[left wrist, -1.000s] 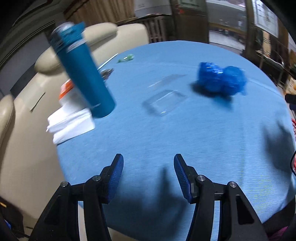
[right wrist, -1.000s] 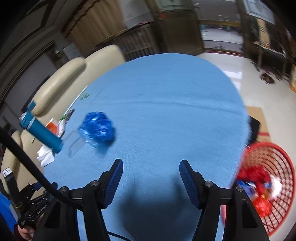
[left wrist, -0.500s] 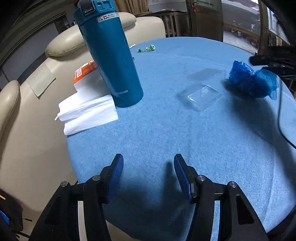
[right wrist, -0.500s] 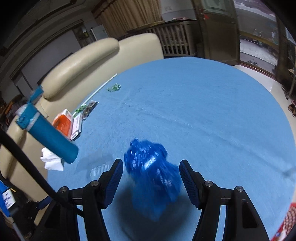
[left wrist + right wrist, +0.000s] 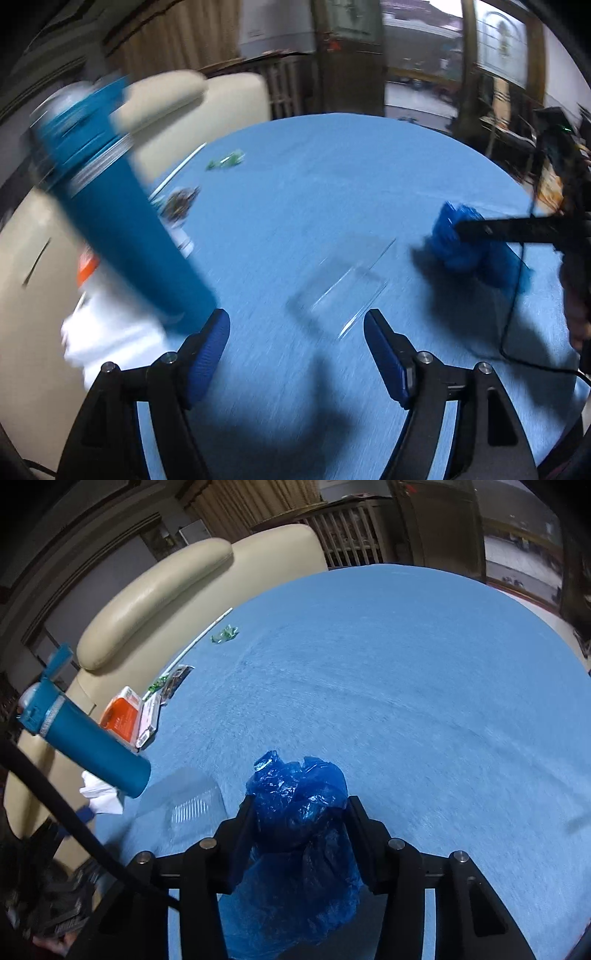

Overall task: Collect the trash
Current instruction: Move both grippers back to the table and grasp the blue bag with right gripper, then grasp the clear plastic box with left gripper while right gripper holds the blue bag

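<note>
The crumpled blue plastic bag is glossy and wrinkled, sitting on the blue tablecloth; my right gripper has just been closing and now pinches it. My left gripper has been opening, nothing between its pads, over a clear empty plastic tray

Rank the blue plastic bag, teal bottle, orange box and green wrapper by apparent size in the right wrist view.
1. Blue plastic bag, though it sits nearest the camera, which inflates it.
2. Teal bottle.
3. Orange box, partly hidden behind the bottle.
4. Green wrapper, farthest away.
</note>
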`<state>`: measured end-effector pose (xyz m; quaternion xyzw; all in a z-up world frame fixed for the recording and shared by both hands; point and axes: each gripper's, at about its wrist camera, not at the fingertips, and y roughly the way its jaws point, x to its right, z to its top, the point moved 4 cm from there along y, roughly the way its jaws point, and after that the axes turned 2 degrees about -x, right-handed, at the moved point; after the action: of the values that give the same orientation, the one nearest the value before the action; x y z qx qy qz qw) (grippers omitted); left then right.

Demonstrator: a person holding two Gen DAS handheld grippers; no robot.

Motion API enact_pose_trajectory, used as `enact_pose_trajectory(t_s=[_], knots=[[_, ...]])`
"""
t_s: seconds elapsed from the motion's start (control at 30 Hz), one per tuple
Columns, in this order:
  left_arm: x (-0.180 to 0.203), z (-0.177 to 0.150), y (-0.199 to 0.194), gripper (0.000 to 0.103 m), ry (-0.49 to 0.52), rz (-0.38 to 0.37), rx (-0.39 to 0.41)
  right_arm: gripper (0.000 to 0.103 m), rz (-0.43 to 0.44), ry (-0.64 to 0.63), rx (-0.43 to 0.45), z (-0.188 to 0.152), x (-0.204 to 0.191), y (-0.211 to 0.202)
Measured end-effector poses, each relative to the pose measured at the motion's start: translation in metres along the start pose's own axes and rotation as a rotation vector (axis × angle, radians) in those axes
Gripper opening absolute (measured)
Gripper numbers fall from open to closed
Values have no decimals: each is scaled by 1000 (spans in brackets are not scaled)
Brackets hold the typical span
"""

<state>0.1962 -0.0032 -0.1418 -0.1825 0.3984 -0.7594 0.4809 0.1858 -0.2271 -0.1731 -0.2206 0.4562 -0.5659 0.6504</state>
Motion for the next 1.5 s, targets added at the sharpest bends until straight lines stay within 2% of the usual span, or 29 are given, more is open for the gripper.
enact_pose_trajectory(t_s=[0.17,0.37,0.47,0.7,0.87,1.1,1.17,1.2,1.23,1.33,1.5], knots=[[19,26,15,76,78,-72,13,50,17,44,0,-25,23,-25],[19,46,37,76,118,-107,-39,50,41,105,-6,-51,47,-39],[19,48,44,76,133,-175,-76,50,41,109,5,-56,50,-42],[9,45,69,76,85,-277,-149,50,45,126,13,-54,52,-43],[10,34,81,76,81,-319,-188,50,43,129,17,-57,56,-47],[11,20,82,76,35,-362,-181,50,34,133,22,-57,54,-47],[14,18,79,64,31,-355,-176,50,31,134,24,-56,54,-46],[17,17,78,52,29,-360,-177,50,29,133,26,-57,54,-46],[20,16,77,46,25,-368,-180,50,27,131,25,-56,53,-46],[27,12,73,41,15,-363,-179,50,22,122,26,-57,52,-45],[41,2,55,40,-9,-352,-163,50,19,121,36,-59,53,-49]])
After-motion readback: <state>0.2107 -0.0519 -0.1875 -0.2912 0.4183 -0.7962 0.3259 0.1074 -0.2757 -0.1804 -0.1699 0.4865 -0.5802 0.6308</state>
